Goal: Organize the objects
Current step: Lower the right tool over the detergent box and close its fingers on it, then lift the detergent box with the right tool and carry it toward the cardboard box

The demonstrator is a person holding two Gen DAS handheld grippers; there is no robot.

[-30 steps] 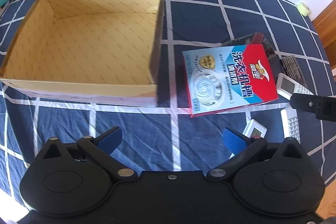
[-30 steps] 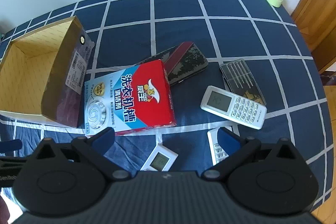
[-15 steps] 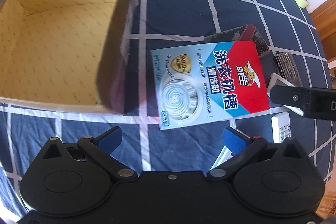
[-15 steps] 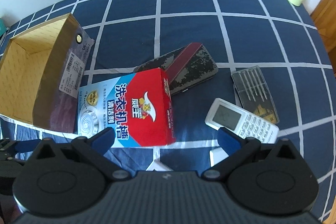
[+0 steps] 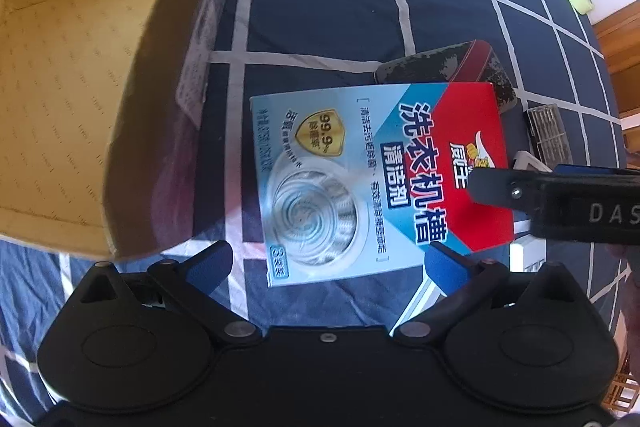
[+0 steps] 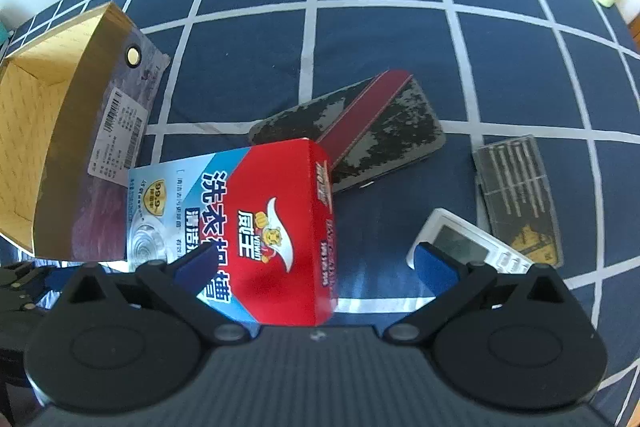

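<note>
Both tongs, left [image 5: 326,263] and right [image 6: 316,263], gape wide, released, above the red-and-blue rectangular cleaner carton [image 5: 380,179], lying flat lengthwise beside the open cardboard box [image 5: 72,87] on checked bedding [image 6: 380,39].

Two wrist fisheyes, both looking down and forward over a checked cloth [image 6: 384,47]

The left view sits low and close, its fingers [image 5: 208,263] framing the carton [image 5: 360,179] with the box [image 5: 152,107] looming at left; the right view hangs a little further right, close over the carton [image 6: 272,227], taking in the case [image 6: 384,131] and remote [image 6: 460,247]. Both share carton, box [image 6: 64,155] and case [image 5: 448,63]
</note>
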